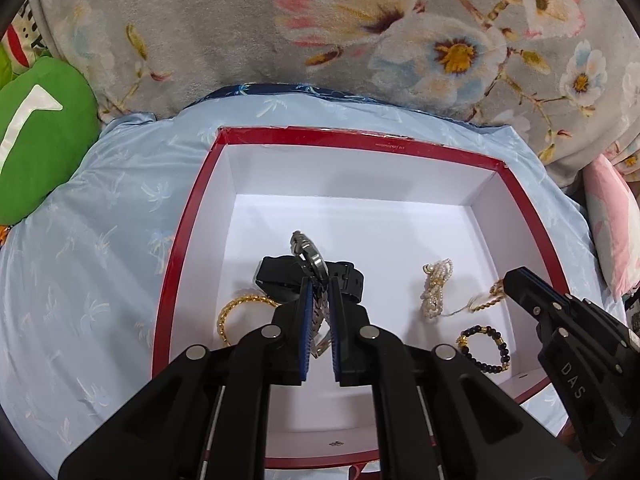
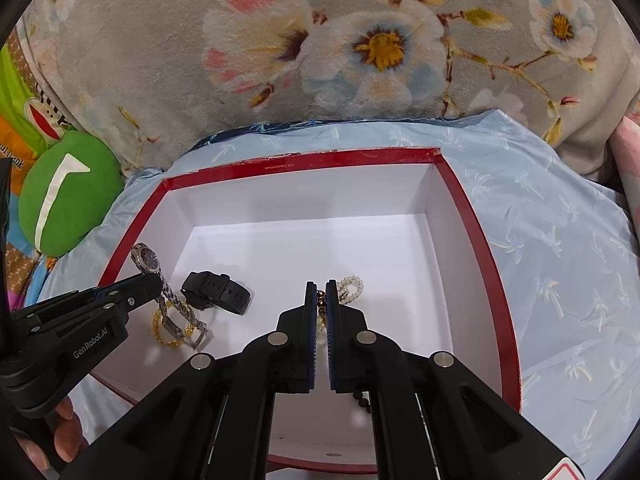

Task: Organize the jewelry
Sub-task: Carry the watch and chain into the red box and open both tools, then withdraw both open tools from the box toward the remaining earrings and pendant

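Note:
A red box with a white inside (image 1: pixel 224 168) (image 2: pixel 460 200) lies on a light blue cloth. My left gripper (image 1: pixel 320 284) (image 2: pixel 154 280) is shut on a silver watch (image 1: pixel 310 254) (image 2: pixel 146 258), lifted above the box floor. Under it lie a black watch (image 1: pixel 352 278) (image 2: pixel 216 292) and a gold bracelet (image 1: pixel 236 308) (image 2: pixel 168 330). My right gripper (image 2: pixel 321 286) (image 1: pixel 506 280) is shut on a gold chain (image 1: pixel 486 300) (image 2: pixel 321 300) next to a pearl bracelet (image 1: pixel 434 288) (image 2: pixel 352 286). A black and gold bead bracelet (image 1: pixel 486 346) (image 2: pixel 362 398) lies near the front.
The light blue cloth (image 1: pixel 100 240) (image 2: pixel 560 240) covers a cushion around the box. A grey floral blanket (image 1: pixel 320 20) (image 2: pixel 360 40) rises behind. A green plush toy (image 1: pixel 36 140) (image 2: pixel 64 192) sits at the left. A pink cushion (image 1: pixel 612 220) is at the right.

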A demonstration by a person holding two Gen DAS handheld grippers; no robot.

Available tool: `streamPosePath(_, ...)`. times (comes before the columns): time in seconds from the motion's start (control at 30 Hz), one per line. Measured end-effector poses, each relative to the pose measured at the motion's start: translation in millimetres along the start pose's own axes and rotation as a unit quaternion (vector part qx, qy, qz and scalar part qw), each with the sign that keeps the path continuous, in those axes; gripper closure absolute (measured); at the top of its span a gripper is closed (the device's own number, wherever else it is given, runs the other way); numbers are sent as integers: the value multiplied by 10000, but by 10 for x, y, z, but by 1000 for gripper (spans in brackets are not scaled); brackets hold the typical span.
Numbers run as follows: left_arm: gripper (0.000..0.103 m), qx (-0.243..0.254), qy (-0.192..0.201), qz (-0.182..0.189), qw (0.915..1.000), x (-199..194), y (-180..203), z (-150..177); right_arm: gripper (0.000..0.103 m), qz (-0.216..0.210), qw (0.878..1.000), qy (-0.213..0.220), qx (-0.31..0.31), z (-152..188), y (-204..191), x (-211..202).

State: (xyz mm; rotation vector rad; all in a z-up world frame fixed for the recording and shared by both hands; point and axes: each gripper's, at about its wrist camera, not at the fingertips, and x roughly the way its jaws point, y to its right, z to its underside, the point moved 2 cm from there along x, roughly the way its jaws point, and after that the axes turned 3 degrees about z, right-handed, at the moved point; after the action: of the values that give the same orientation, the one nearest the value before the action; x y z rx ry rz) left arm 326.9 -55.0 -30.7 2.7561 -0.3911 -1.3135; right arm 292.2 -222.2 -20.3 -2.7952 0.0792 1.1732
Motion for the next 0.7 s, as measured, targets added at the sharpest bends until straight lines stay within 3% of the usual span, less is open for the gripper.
streamPosePath(0.07, 93, 19, 147, -42, 9999, -53, 0, -18, 94, 21, 10000, 69, -3, -6, 3, -22)
streamPosePath(0.1, 84, 44, 202, -84, 9998, -82, 5, -34, 91, 23, 10000, 84, 20, -10, 10, -32)
streamPosePath(0.13, 65, 53, 244, -139, 9996, -115, 7, -55, 87, 16, 9999, 105, 42, -17, 15, -46)
streamPosePath(0.17, 54, 18, 295, -194, 9994, -159, -1, -72, 83, 27, 9999, 145, 64, -26, 22, -73)
streamPosePath(0.2, 43, -23, 370, -213, 9991, -202, -7, -86, 73, 44, 9998, 193, 81, -34, 29, -103)
streamPosePath(0.27, 40, -92, 578, -212, 9981, -341, -27, -114, 57, 75, 9992, 376, 121, -55, 46, -218)
streamPosePath(0.3, 38, -85, 629, -167, 9978, -426, -34, -128, 55, 94, 9986, 504, 145, -64, 62, -310)
streamPosePath(0.5, 30, -86, 856, -43, 9963, -950, -77, -33, 54, 22, 9959, 883, 201, -4, 199, -876)
streamPosePath(0.7, 28, -67, 724, 147, 9972, -1325, -108, 433, 54, -52, 9959, 874, 224, 458, 407, -1383)
